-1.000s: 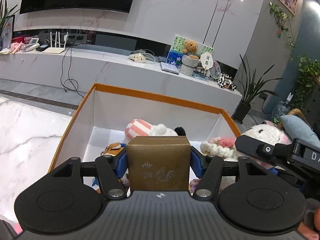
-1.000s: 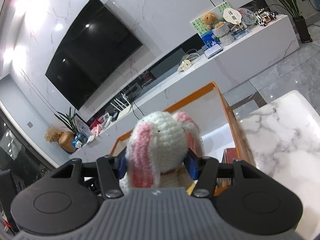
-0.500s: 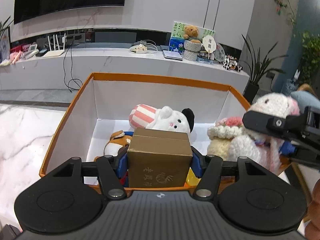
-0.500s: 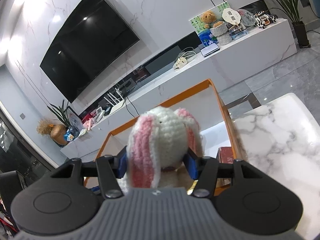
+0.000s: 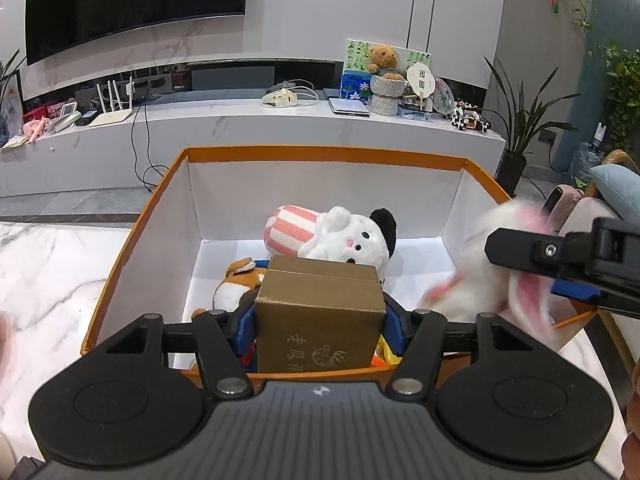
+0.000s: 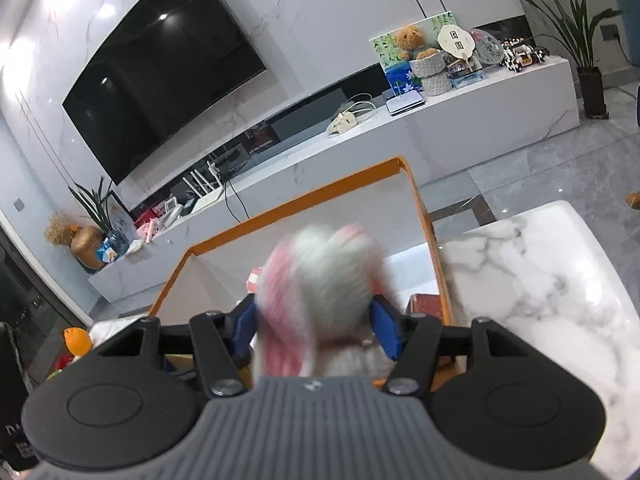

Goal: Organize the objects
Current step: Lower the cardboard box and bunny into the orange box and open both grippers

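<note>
Brown carton held upright between blue pads of left gripper, lower centre of frame, above near rim of orange box; printed face turned to camera, long axis running away into frame. Knitted rabbit blurred between pads of right gripper, jaws opening; orientation not readable. Step judged: release into box. Next: carton to be lowered beside striped plush, then released.

The brown cardboard box in my left gripper carries pale printed Chinese characters and a small round emblem on its near face; I cannot read them for certain. The round paper fan on the TV shelf bears two dark characters, too small to read.
</note>
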Motion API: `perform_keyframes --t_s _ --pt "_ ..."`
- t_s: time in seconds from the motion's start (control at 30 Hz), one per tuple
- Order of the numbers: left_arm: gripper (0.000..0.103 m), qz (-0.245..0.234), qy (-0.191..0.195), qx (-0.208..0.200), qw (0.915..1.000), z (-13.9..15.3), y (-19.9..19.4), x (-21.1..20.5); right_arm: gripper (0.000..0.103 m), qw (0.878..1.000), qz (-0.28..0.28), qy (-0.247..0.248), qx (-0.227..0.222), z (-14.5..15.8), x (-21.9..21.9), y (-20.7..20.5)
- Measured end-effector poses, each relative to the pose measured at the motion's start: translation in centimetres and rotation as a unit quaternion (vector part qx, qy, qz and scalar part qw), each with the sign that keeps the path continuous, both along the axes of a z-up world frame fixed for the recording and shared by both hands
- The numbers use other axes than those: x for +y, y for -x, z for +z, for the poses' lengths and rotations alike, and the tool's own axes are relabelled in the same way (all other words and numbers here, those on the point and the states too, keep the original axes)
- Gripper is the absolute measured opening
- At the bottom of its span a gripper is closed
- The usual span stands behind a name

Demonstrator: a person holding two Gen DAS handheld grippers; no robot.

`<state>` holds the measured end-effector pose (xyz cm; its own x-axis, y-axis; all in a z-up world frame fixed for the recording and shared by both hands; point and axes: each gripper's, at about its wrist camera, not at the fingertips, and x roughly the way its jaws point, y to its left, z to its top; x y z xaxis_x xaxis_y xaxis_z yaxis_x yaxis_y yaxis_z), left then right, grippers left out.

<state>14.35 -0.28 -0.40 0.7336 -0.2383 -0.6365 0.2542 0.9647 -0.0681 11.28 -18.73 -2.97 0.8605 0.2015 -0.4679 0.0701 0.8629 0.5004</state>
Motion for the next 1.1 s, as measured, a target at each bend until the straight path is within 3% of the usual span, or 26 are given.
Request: perform_keyframes --t_s 0.2,0.3,0.43,1.1 --pt "0.074 0.006 -0.001 -0.003 1.0 0.2 0.1 0.1 0.063 1.0 -0.005 -0.003 0.001 -0.1 -0.1 -0.1" --pt "0.086 0.02 0.004 -0.008 0.9998 0.4 0.2 0.5 0.062 1.0 -0.007 -0.006 0.001 -0.2 -0.1 0.0" --pt "0.086 0.025 0.028 -0.011 0.9992 1.0 0.3 1.4 0.063 1.0 -0.008 -0.007 0.001 -0.2 -0.1 0.0" --pt "0.086 0.028 0.009 -0.03 0.9991 2.7 2.0 4.0 0.063 1.0 -0.004 -0.011 0.002 -0.5 0.2 0.4"
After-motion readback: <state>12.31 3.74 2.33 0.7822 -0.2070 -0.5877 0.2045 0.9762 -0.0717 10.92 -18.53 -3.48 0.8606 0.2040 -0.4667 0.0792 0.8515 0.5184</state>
